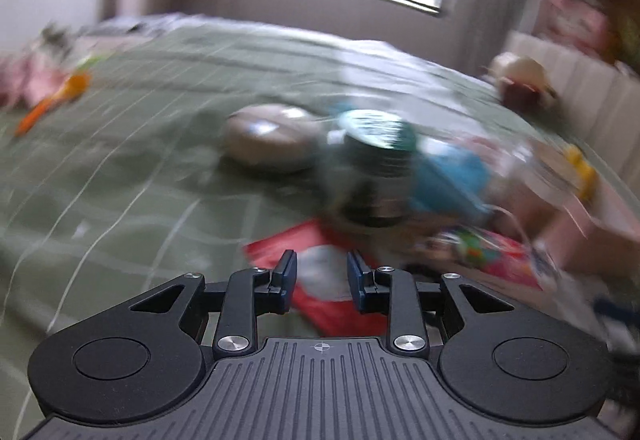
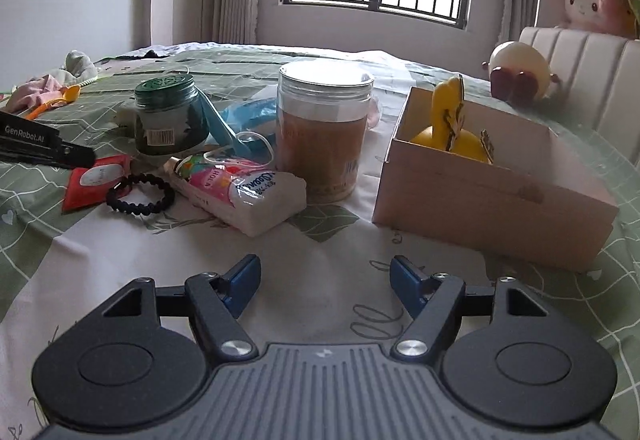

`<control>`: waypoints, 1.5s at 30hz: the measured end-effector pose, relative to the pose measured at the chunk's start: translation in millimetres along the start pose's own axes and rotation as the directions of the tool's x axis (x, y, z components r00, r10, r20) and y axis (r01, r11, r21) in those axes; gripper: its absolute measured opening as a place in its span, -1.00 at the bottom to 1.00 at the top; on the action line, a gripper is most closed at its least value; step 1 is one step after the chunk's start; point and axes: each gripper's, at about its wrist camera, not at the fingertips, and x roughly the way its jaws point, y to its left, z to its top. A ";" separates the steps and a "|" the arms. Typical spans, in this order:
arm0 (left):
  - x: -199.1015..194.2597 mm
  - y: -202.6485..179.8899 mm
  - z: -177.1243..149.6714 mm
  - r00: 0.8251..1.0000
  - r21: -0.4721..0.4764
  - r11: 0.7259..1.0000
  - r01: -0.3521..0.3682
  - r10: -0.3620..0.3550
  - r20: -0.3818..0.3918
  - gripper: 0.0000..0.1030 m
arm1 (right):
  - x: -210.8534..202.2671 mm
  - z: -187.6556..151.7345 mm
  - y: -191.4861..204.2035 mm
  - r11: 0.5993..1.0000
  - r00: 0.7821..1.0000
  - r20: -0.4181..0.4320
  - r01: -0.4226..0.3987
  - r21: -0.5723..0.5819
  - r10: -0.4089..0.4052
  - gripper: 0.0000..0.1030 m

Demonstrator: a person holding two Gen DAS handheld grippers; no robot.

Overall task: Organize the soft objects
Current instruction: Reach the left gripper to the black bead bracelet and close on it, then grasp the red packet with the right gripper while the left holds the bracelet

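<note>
On the green bedspread lie a red packet (image 2: 96, 179), a black hair tie (image 2: 140, 194), a pink and white tissue pack (image 2: 244, 191), a green-lidded jar (image 2: 170, 115) and a clear jar with brown contents (image 2: 324, 127). A yellow plush toy (image 2: 452, 123) sits in a cardboard box (image 2: 488, 195). My right gripper (image 2: 325, 284) is open and empty above the sheet, in front of the tissue pack. My left gripper (image 1: 322, 276) is open over the red packet (image 1: 320, 280); its view is blurred. The left gripper's body also shows at the left edge of the right wrist view (image 2: 44, 147).
A round cream plush (image 2: 520, 69) leans on the white headboard (image 2: 588, 79). A pink plush (image 2: 592, 5) sits on the shelf above. Pink cloth and an orange spoon (image 2: 56, 95) lie at far left. A blue strap (image 2: 236, 123) lies between the jars.
</note>
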 end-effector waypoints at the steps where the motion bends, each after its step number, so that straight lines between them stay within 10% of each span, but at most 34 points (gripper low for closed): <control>1: 0.6 6.8 0.3 1.000 -0.043 0.999 -0.011 0.010 -0.011 -0.41 | 0.0 -0.1 -0.6 1.000 1.000 -0.001 -0.001 0.003 0.001 0.41; 5: -1.6 9.5 1.7 1.000 -0.034 0.999 -0.003 0.003 -0.009 -0.41 | 1.0 -1.4 -1.9 1.000 1.000 -0.003 -0.004 0.013 0.004 0.41; 10: 1.4 -22.8 -1.1 0.982 0.066 0.981 0.181 -0.176 -0.072 -0.41 | 0.8 -1.7 -1.8 1.000 1.000 -0.002 -0.003 0.015 0.004 0.41; 21: 22.7 -57.1 -18.2 0.973 0.204 0.959 0.195 -0.162 -0.166 -0.43 | 1.4 -2.7 -3.3 1.000 1.000 -0.005 -0.008 0.023 0.008 0.41; 35: 9.3 -42.7 -28.9 0.961 0.121 0.954 0.274 -0.266 -0.073 -0.83 | 16.1 7.8 -37.6 0.960 0.967 -0.125 -0.195 0.201 0.222 0.74; 40: -20.7 -19.9 -15.7 0.958 0.107 0.954 0.279 -0.285 0.041 -0.83 | 10.8 9.9 -9.0 0.989 0.979 -0.139 -0.148 0.009 0.148 0.75; 45: -56.5 37.9 4.5 0.970 0.039 0.988 0.150 -0.154 0.187 -0.83 | -12.1 28.7 37.1 0.951 0.966 -0.034 -0.257 -0.174 0.255 0.75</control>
